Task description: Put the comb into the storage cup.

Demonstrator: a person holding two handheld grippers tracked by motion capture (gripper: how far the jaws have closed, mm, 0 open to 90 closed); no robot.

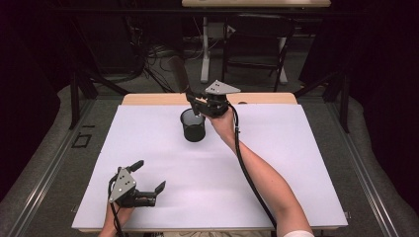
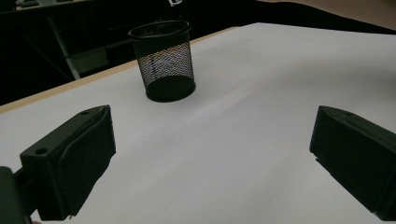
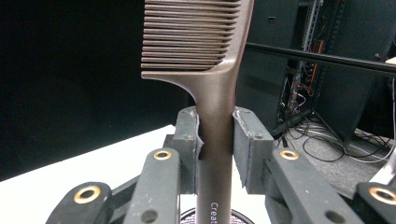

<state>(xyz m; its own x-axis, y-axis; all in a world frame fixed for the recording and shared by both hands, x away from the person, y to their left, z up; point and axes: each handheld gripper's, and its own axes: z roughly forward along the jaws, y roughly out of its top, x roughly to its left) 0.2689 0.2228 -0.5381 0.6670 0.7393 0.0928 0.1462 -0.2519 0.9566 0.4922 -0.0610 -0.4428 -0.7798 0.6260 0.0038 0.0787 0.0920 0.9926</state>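
one comb (image 3: pixel 212 74), one black mesh cup (image 1: pixel 192 125), two grippers, one table (image 1: pixel 296 163)

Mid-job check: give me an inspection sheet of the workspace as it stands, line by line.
Surface: white sheet over a wooden table, flat.
Job's things: brown comb held upright, handle end over the black mesh cup, which stands upright.
Clutter: nothing seen.
Grippers: right gripper shut on the comb's handle; left gripper open, low over the sheet near the front edge.
Cables: black cable trails along the right forearm.
Surroundings: dark room, folding chair, loose floor wiring.
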